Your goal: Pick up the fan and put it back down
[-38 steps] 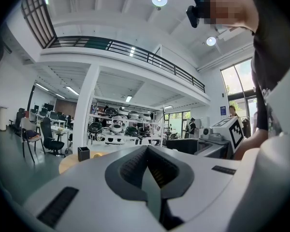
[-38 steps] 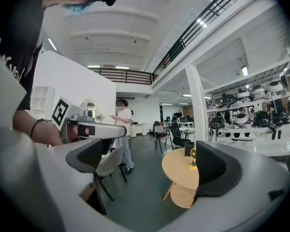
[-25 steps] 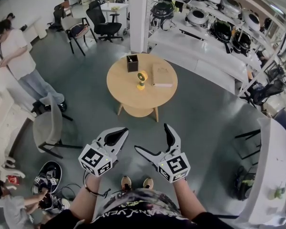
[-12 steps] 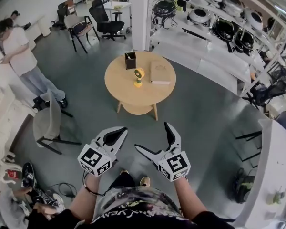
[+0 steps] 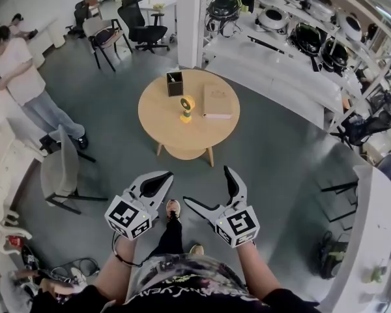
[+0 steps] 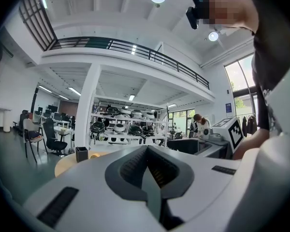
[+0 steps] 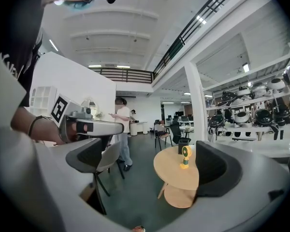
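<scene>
One round light-wood table (image 5: pixel 159 113) carries three items: one small yellow fan (image 5: pixel 186 107), one black square open-topped box (image 5: pixel 174 83) and one flat tan book-shaped box (image 5: pixel 219 102). Two white hand-held grippers appear, the left gripper (image 5: pixel 164 177) and the right gripper (image 5: pixel 207 186). Three chairs show plainly: one grey shell chair (image 5: pixel 55 175), one black-framed chair (image 5: pixel 104 38) and one black office chair (image 5: pixel 145 26). One person in a white shirt (image 5: pixel 19 70) stands beside them, and one white square pillar (image 5: pixel 189 18) rises behind.

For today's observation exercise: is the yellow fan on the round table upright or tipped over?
Upright. In the right gripper view the fan stands on its base on the table, round head above the stem.
</scene>
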### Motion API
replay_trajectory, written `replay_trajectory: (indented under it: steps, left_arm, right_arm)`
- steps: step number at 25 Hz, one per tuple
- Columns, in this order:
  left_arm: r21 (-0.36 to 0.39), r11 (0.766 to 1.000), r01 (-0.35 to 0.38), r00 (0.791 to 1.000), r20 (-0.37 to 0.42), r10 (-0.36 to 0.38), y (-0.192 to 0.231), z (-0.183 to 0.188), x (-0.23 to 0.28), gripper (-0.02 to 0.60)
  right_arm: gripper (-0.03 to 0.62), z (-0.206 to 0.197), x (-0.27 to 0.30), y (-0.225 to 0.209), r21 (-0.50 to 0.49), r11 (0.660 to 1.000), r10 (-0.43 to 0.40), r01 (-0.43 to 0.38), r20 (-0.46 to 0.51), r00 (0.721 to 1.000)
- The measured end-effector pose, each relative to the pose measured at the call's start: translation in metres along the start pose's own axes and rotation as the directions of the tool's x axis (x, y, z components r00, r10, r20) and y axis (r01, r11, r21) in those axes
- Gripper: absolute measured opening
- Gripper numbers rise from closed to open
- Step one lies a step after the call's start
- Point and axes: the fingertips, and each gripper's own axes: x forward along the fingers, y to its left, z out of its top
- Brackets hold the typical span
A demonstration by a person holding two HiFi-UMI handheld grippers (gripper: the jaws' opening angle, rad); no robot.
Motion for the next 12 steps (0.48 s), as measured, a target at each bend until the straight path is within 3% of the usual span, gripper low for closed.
replay_trajectory:
  steps: [12]
  left_arm:
    - [-0.039,0.999,0.026,1.000,-0.001,-0.026,0.102,-0.013,0.064,0.017]
  right_arm:
    - [0.586,-0.006,0.098,-0.069,0.004,0.999,-0.036,0.036,-0.034,0.999]
